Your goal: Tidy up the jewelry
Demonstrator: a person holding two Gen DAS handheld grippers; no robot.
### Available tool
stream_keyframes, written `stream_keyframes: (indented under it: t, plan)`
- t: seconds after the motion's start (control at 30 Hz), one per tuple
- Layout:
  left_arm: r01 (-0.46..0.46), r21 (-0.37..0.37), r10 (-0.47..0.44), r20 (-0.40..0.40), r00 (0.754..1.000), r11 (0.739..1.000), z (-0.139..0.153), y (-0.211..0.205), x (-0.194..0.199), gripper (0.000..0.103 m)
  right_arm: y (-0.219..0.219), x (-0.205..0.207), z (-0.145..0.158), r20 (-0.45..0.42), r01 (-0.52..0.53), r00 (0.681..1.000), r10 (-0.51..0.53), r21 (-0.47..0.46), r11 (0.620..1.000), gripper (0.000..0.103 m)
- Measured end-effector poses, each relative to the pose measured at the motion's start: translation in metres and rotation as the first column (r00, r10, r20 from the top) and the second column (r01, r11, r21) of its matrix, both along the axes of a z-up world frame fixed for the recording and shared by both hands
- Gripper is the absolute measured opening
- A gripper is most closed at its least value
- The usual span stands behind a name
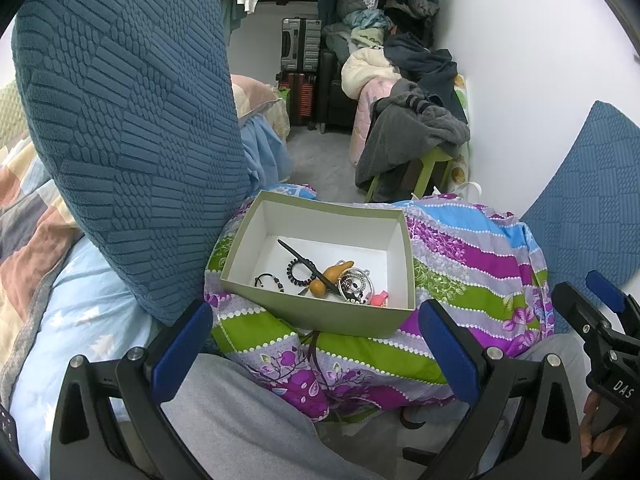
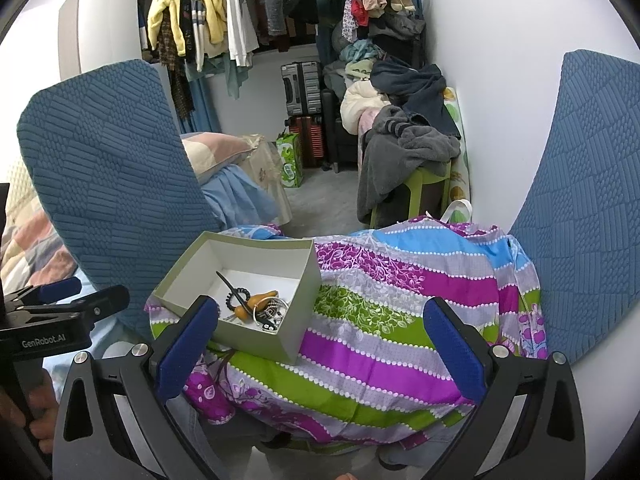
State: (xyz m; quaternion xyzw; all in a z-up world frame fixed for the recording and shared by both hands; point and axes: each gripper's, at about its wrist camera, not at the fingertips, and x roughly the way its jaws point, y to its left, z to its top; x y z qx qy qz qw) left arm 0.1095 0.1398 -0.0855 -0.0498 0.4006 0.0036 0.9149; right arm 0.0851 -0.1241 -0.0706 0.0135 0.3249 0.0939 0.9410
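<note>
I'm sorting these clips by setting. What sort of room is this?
Most likely a bedroom or dressing room at home: clothes hang on a rail, suitcases are stacked at the far wall, and a pillow lies on bedding. The jewelry box rests on a patterned quilt.

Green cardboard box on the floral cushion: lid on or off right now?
Off. The green cardboard box is open-topped, with no lid seen in either view; its white inside shows bracelets and a black hair stick.

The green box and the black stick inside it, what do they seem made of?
Green box: likely cardboard, matte, with thin straight walls and a white inside. Black stick: maybe wood or plastic, dark and smooth; unclear which.
</note>
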Motion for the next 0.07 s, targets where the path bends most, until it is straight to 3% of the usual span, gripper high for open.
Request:
stream_keyframes:
  t: [0.07]
  plan:
    - [0.001,0.001,-0.001,-0.001,1.000,1.000,0.0000,0.0003,0.0003,0.103,-0.0003,0.0007,0.0011,-0.003,-0.002,1.000,0.002,-0.001,1.000,0.103]
